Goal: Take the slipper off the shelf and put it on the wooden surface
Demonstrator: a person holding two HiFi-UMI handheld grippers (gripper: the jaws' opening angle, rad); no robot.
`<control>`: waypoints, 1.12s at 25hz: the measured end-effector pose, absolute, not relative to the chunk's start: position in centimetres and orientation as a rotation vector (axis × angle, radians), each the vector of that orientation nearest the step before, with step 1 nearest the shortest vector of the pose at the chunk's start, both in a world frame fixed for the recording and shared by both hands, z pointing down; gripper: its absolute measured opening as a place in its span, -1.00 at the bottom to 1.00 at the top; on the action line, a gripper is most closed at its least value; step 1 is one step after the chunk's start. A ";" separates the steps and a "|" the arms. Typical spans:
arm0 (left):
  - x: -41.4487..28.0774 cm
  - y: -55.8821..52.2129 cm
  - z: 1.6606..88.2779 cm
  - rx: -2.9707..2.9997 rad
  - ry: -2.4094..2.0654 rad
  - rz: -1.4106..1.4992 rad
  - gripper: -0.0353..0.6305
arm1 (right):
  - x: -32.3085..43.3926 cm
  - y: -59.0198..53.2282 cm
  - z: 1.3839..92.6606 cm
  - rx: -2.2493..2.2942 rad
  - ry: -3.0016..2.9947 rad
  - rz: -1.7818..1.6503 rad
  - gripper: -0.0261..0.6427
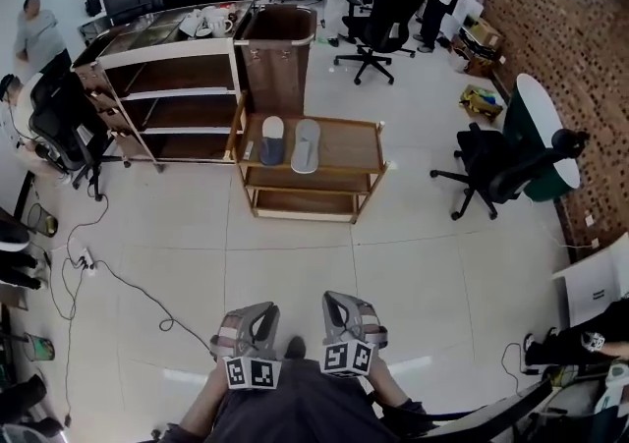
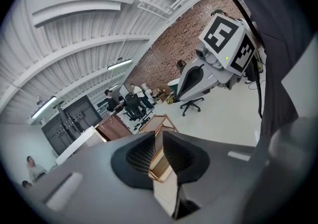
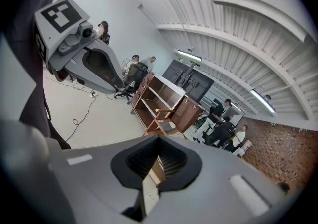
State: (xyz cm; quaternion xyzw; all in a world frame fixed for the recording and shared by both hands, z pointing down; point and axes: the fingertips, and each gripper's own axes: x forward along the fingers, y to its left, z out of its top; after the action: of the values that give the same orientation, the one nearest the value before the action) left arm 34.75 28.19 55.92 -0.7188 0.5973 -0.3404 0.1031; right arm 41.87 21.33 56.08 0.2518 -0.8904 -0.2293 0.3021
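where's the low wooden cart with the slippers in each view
head view: low wooden cart at centre, above the middle
left gripper view: cart at centre, just below the middle
right gripper view: cart at centre, just below the middle
shared landmark: the brown cabinet standing right by it

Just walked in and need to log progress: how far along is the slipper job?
Done: nothing certain. The dark slipper and the grey slipper lie side by side on top of the small wooden rack. In hand: nothing; the left gripper and the right gripper sit low by the person's body, far from the rack, jaws empty. Left: if that top is the shelf, the whole pick and place remains.
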 end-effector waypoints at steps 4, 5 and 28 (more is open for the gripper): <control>35.4 29.5 56.8 -2.143 1.781 -1.029 -0.84 | 41.9 21.7 56.1 0.661 -2.367 -0.603 -0.92; 35.5 29.6 56.9 -2.151 1.785 -1.034 -0.84 | 42.2 21.6 56.0 0.669 -2.359 -0.606 -0.92; 35.1 28.1 56.6 -2.166 1.703 -1.030 -0.85 | 43.3 21.4 56.1 0.728 -2.325 -0.615 -0.92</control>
State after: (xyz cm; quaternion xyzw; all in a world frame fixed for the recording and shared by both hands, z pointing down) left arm 35.11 28.12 56.58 -0.7326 0.5761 -0.3486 0.0999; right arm 43.31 21.45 56.06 0.2754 -0.8800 -0.2326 0.3093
